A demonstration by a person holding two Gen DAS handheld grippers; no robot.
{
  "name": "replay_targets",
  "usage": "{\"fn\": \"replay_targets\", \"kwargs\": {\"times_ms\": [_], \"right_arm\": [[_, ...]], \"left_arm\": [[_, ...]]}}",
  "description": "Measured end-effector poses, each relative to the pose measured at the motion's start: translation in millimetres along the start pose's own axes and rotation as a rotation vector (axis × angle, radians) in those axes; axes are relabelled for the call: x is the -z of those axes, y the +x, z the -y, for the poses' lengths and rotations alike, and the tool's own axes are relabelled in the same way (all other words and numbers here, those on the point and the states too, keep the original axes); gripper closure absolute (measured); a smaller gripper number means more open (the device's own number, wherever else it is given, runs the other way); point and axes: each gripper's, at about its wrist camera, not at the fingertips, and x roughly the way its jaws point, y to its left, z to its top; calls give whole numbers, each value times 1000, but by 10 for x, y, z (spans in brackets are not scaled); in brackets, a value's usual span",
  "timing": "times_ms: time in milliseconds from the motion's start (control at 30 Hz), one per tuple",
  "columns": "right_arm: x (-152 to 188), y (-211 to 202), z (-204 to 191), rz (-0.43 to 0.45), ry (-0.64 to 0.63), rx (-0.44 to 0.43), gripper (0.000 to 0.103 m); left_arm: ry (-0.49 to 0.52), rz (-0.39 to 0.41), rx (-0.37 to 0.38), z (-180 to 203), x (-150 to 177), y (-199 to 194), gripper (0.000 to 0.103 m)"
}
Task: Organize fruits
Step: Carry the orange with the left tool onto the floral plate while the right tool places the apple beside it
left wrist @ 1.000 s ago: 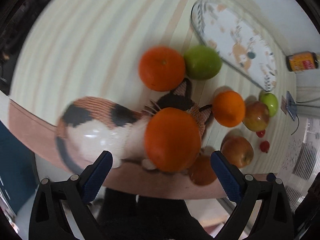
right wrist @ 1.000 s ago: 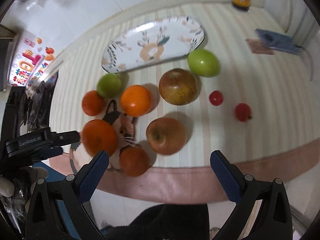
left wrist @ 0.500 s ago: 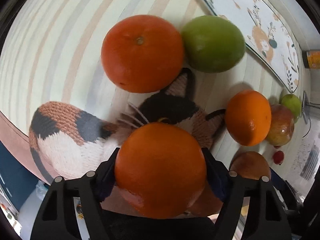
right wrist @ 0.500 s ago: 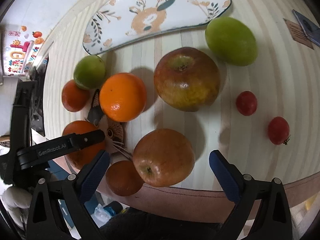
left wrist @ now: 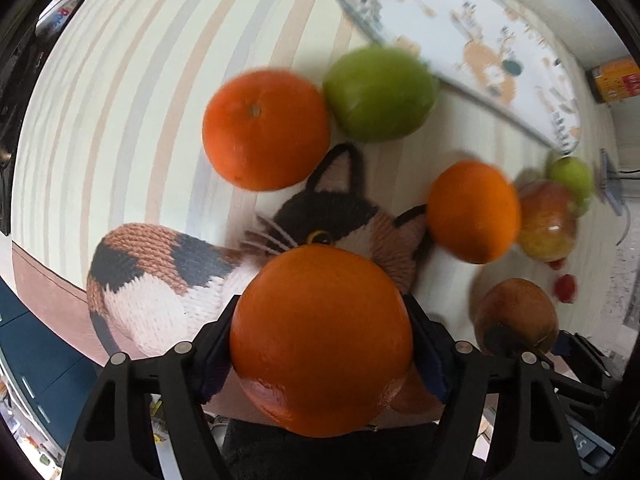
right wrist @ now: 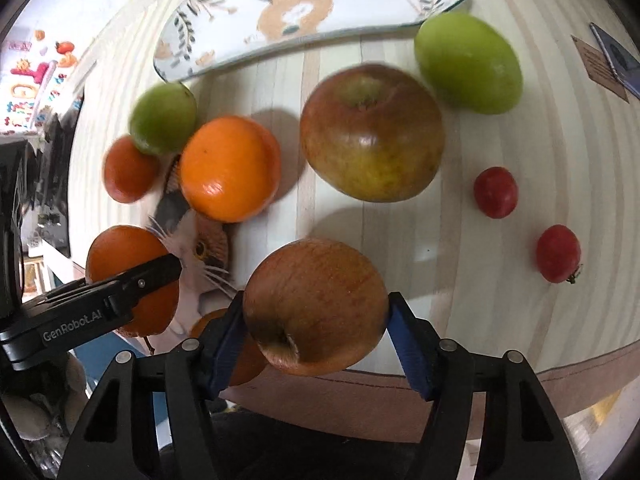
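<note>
My left gripper [left wrist: 320, 344] is shut on a large orange [left wrist: 320, 340], held just above the knitted cat mat [left wrist: 160, 280]. It also shows in the right wrist view [right wrist: 132, 276]. My right gripper [right wrist: 316, 320] is shut on a reddish apple [right wrist: 316, 304] near the table's front edge. Another orange [left wrist: 266, 130], a green apple [left wrist: 378, 94] and a third orange [left wrist: 472, 212] lie beyond. A big apple [right wrist: 372, 132], a green apple [right wrist: 468, 64] and two small red fruits [right wrist: 496, 192] lie on the striped cloth. The oval patterned plate [right wrist: 240, 0] is at the back.
A small orange [right wrist: 240, 356] lies by the table edge behind my right gripper's left finger. An orange-labelled can [left wrist: 612, 80] stands at the far right. A card and a dark blue object [right wrist: 612, 60] lie at the right. The table's brown edge [right wrist: 520, 376] runs close below.
My left gripper closed on the large orange and lifted it slightly. My right gripper moved down and forward and closed on the reddish apple.
</note>
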Motion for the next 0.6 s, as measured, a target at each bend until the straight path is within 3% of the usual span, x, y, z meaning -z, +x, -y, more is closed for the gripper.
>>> {"fn": "replay_targets", "kwargs": {"times_ms": [167, 333, 400, 500, 600], "right_arm": [[-150, -539, 15, 82, 29, -100, 34], [-677, -1092, 43, 205, -11, -121, 34], [-953, -1107, 59, 237, -36, -78, 33], [-1334, -964, 209, 209, -46, -39, 34], [-1658, -834, 314, 192, -62, 13, 34]], "left_arm": [[21, 76, 71, 134, -192, -539, 29], [30, 167, 114, 422, -802, -976, 29], [42, 176, 131, 482, -1075, -984, 29], [70, 181, 140, 654, -1352, -856, 29], [103, 156, 104, 910, -1696, -626, 29]]}}
